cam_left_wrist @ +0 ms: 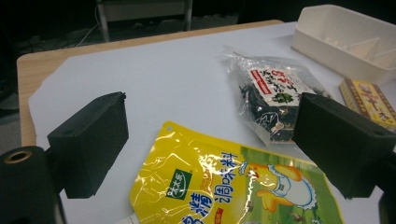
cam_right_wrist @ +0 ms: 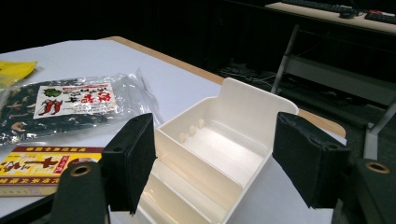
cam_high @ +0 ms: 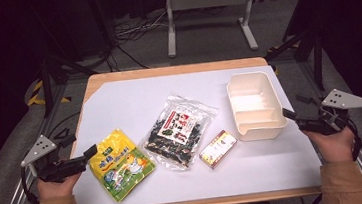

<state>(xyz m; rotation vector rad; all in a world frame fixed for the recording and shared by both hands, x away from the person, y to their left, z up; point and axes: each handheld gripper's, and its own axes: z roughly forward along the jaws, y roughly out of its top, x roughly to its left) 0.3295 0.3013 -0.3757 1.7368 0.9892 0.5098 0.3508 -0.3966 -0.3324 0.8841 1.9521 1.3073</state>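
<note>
Looking at this, the left hand-held gripper (cam_high: 92,151) sits released with its jaws spread wide, hovering right at the near left edge of the yellow seasoning pouch (cam_high: 120,163), which lies flat on the white-covered surface (cam_high: 133,99) just beside the clear bag of dried chillies (cam_high: 179,131). The right hand-held gripper (cam_high: 289,115) is released too, jaws straddling the near end of the white divided tray (cam_high: 254,106) without pressing on it. My guess is the pouch goes into the tray next, so I'd pinch the pouch by its sealed edge (flat foil slides around if you go for the middle) and lift slowly. I'd also steady the tray with the right one and steer clear of the small box (cam_high: 218,149).
</note>
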